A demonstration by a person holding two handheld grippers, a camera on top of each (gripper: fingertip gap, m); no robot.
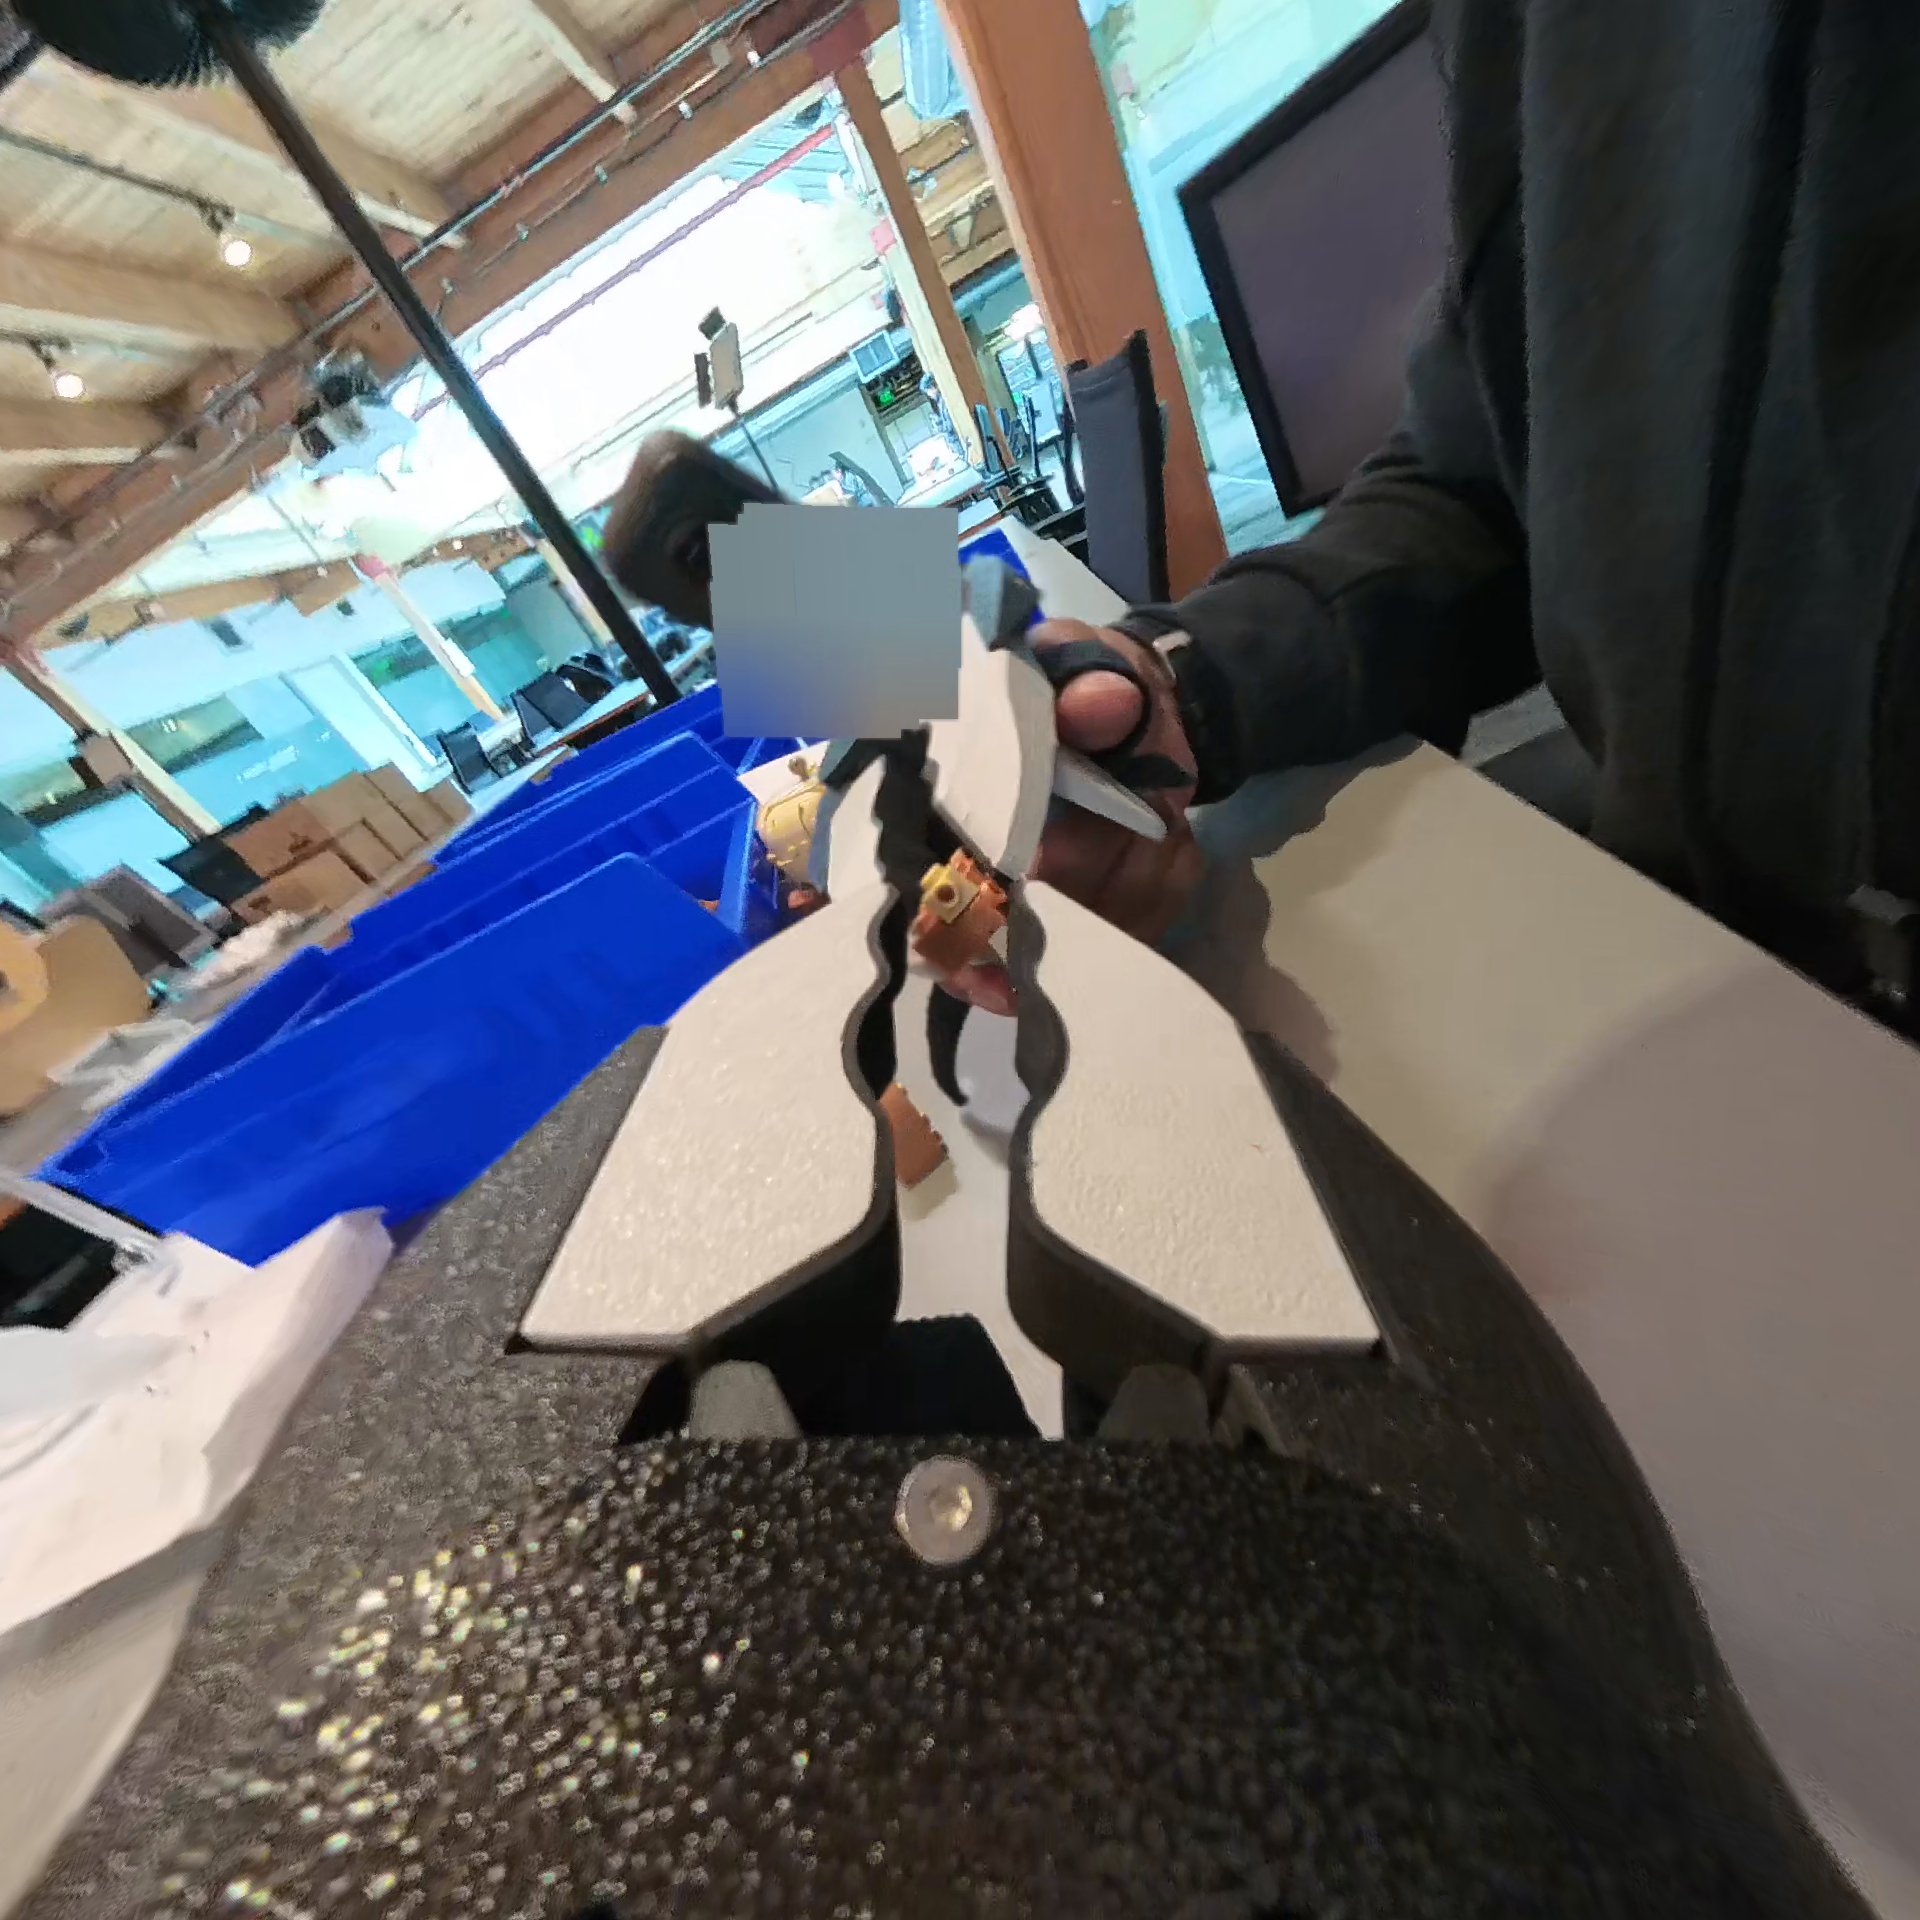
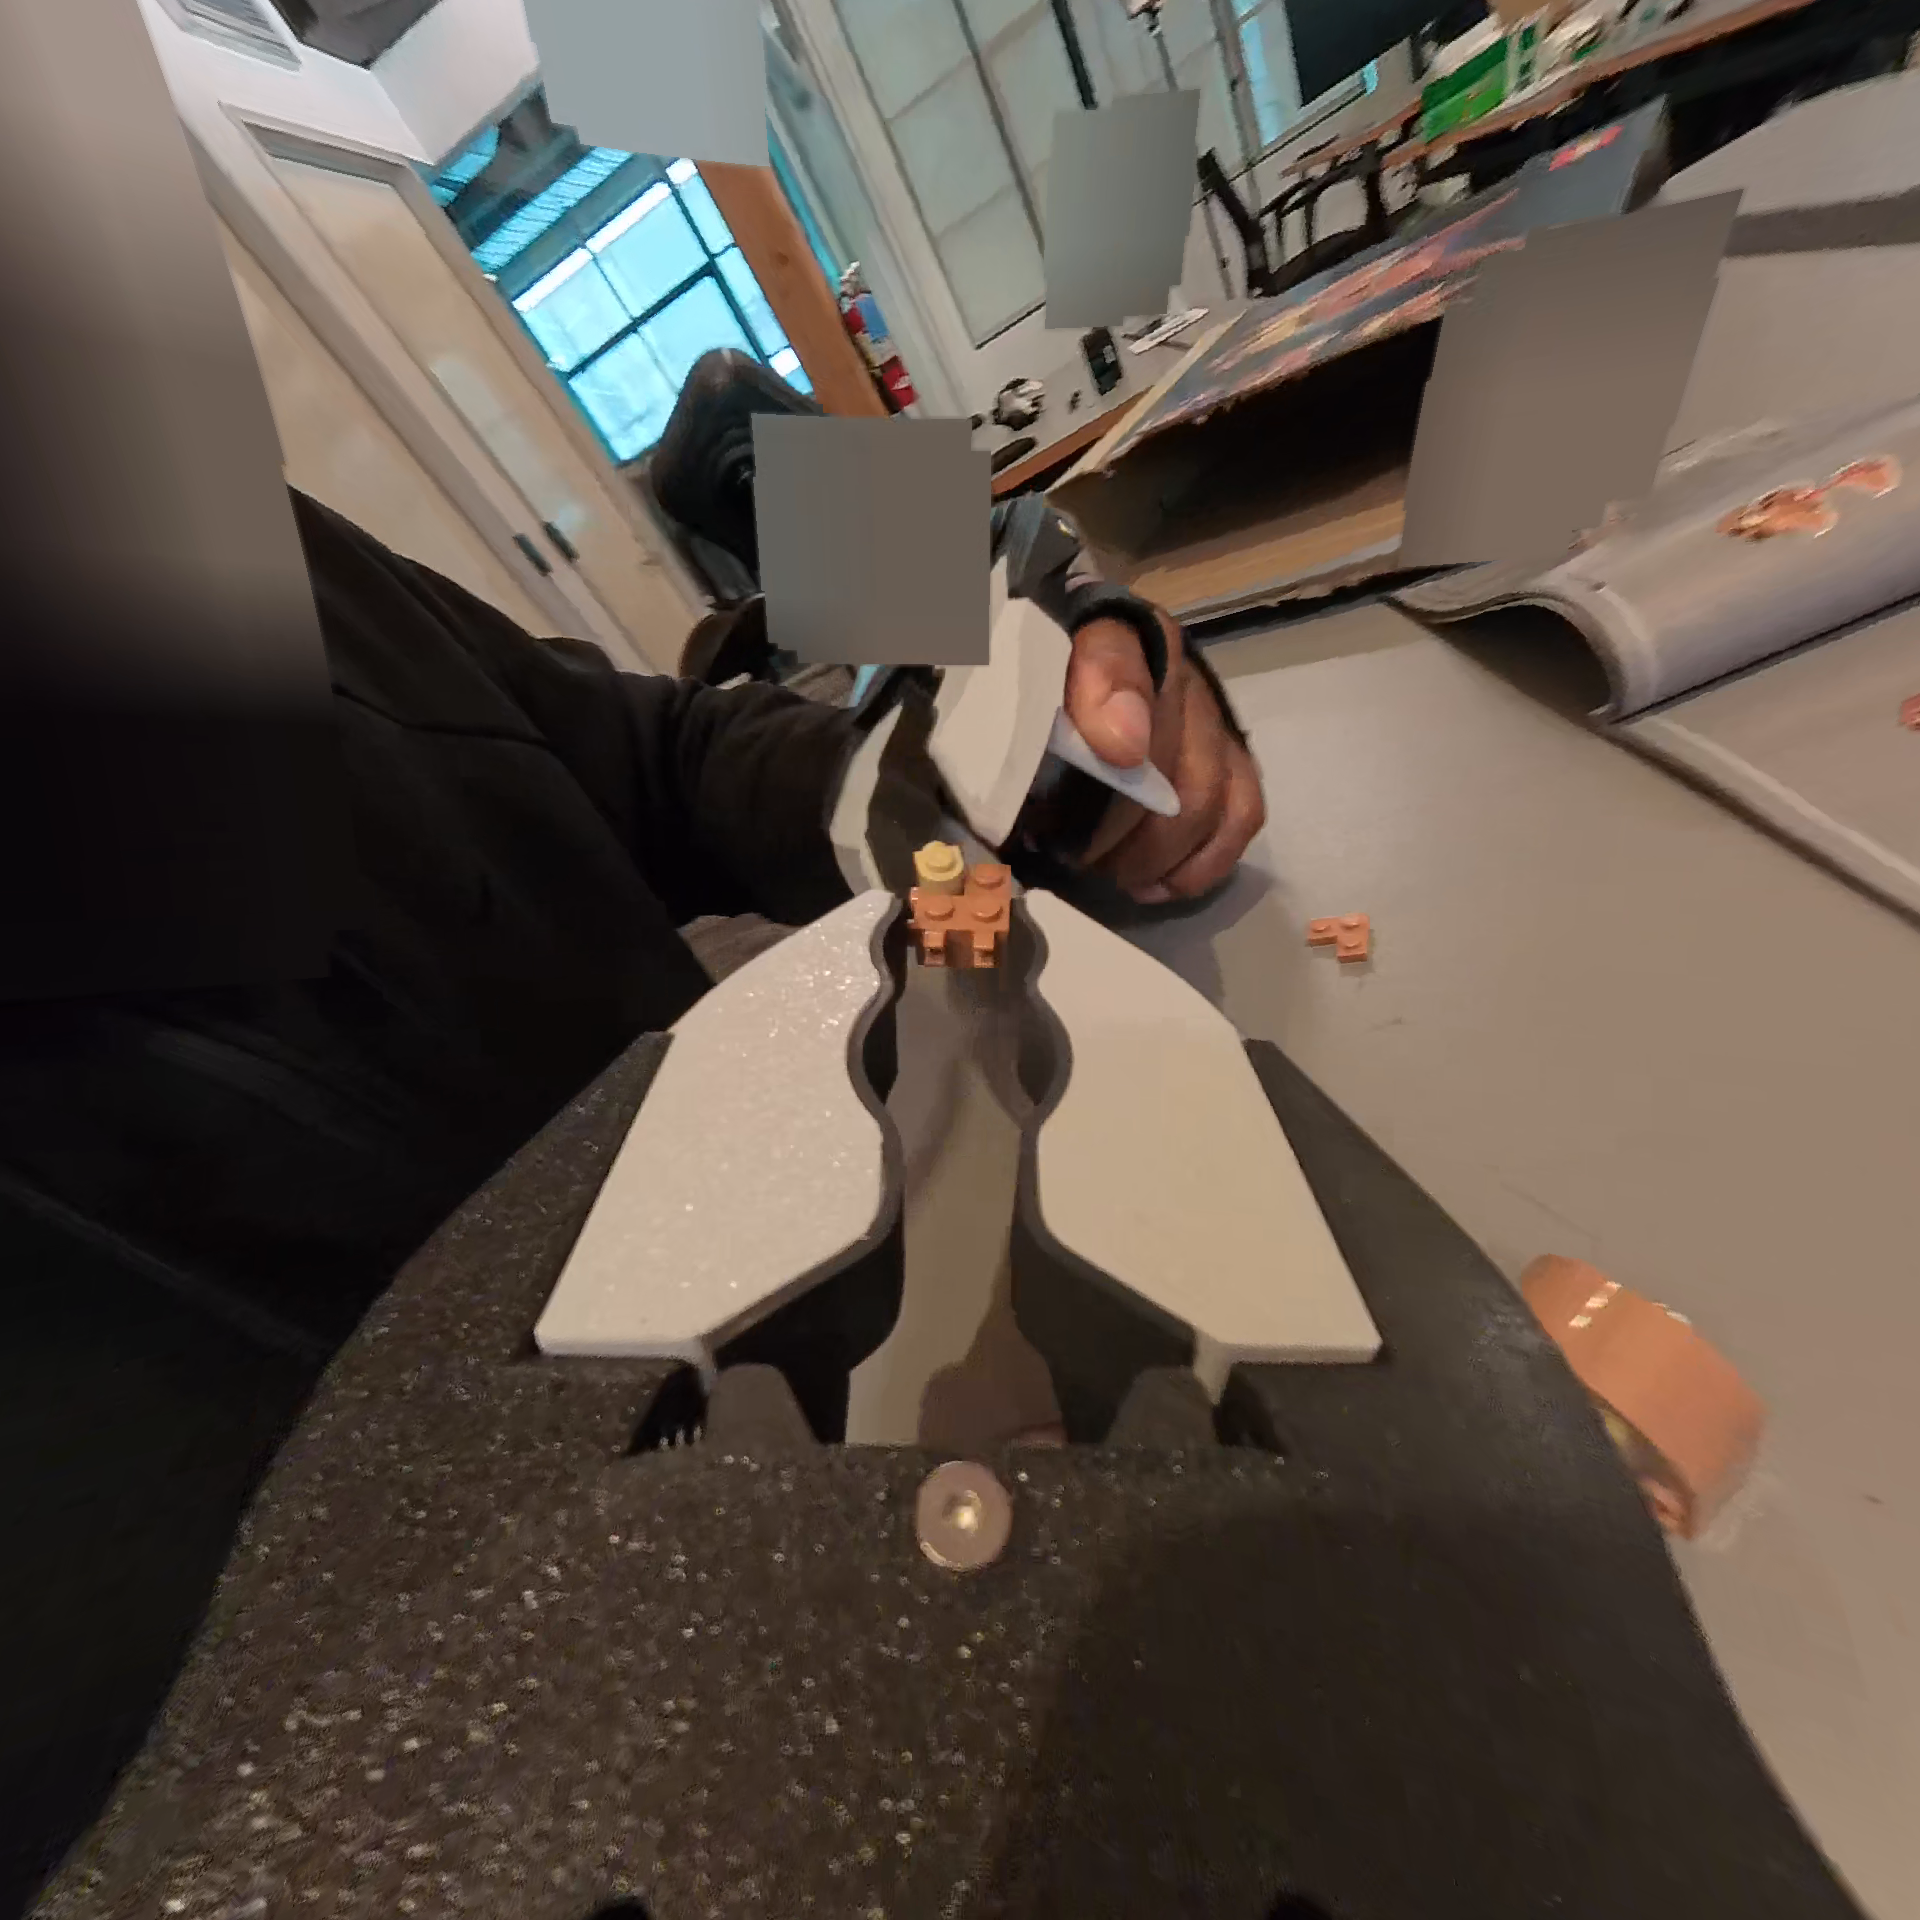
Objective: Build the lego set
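Over the grey table (image 2: 1455,1039), both grippers (tip to tip) pinch the brown brick piece (image 2: 961,914).

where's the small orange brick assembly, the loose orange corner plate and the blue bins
orange brick assembly (image 2: 958,916): right wrist view, its studded top between the fingertips
orange corner plate (image 2: 1341,938): right wrist view, its middle, on the table
blue bins (image 1: 436,997): left wrist view, nearest bin's wall

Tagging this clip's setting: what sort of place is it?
Probably an open-plan workshop or office: exposed timber ceiling, blue bins along a grey table, desks and chairs behind.
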